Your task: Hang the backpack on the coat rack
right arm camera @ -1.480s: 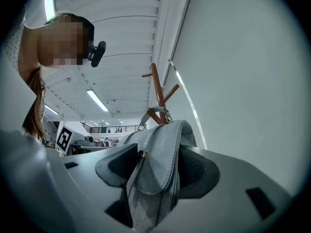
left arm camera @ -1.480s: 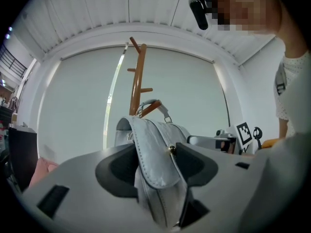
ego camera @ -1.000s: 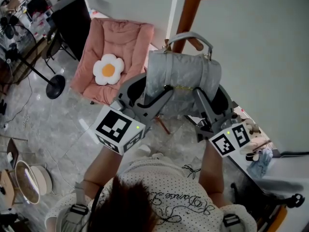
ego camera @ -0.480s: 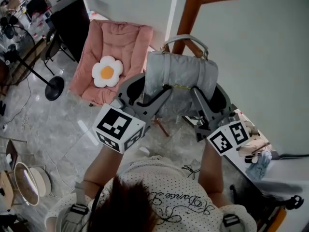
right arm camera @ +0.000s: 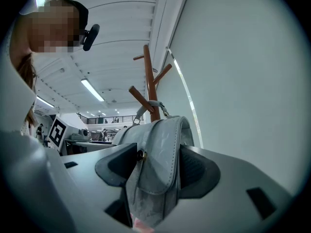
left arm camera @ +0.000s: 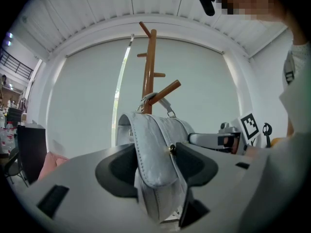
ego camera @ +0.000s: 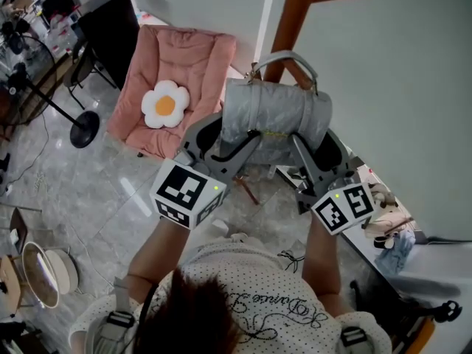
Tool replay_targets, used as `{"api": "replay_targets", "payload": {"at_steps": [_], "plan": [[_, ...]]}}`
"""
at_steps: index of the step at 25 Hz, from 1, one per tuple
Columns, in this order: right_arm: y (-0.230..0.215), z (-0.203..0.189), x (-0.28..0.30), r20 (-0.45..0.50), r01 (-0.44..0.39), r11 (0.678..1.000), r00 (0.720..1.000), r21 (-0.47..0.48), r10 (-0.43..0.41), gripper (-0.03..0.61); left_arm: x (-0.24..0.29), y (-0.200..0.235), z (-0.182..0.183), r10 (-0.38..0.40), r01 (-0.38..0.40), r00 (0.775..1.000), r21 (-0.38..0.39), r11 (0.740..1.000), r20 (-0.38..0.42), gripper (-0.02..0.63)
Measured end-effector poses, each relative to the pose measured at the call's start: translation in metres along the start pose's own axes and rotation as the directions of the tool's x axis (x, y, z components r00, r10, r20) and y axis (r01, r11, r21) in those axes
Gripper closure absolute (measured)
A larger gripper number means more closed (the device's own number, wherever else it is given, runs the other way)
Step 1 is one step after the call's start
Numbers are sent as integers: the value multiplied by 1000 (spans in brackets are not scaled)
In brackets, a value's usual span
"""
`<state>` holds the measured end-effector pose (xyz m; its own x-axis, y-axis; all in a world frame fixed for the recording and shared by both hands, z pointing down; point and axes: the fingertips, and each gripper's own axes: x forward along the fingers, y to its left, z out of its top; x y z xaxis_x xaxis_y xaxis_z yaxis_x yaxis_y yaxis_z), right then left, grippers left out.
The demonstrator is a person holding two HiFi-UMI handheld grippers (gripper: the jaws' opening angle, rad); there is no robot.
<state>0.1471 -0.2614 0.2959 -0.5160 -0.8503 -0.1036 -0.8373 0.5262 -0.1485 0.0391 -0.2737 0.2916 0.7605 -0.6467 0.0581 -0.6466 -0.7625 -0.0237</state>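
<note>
A pale grey backpack (ego camera: 274, 118) hangs between both grippers, held up against the wooden coat rack (ego camera: 293, 17). Its top handle (ego camera: 286, 56) loops over a lower peg (ego camera: 296, 68) of the rack. My left gripper (ego camera: 249, 140) is shut on the bag's left side, my right gripper (ego camera: 296, 141) shut on its right side. In the left gripper view the backpack (left arm camera: 155, 164) fills the jaws, with the peg (left arm camera: 165, 91) passing through the handle. In the right gripper view the backpack (right arm camera: 158, 174) is clamped likewise, the rack (right arm camera: 150, 84) rising behind it.
A pink folding chair (ego camera: 175, 80) with a flower cushion (ego camera: 164, 105) stands left of the rack. A white wall (ego camera: 398, 87) is right behind the rack. A fan stand (ego camera: 82, 127) and black cabinet (ego camera: 110, 32) are at far left; clutter lies at lower right (ego camera: 391, 227).
The backpack and both grippers have shifted slightly up and toward the rack, the handle staying over the peg. Both grips are unchanged.
</note>
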Motion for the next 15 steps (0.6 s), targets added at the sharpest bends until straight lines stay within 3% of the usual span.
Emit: {"api": "replay_targets", "payload": {"at_steps": [15], "plan": [[-1, -9, -1, -24, 24, 998, 999, -58, -25, 304, -6, 5, -9, 57, -58, 998, 19, 998, 28, 374]]}}
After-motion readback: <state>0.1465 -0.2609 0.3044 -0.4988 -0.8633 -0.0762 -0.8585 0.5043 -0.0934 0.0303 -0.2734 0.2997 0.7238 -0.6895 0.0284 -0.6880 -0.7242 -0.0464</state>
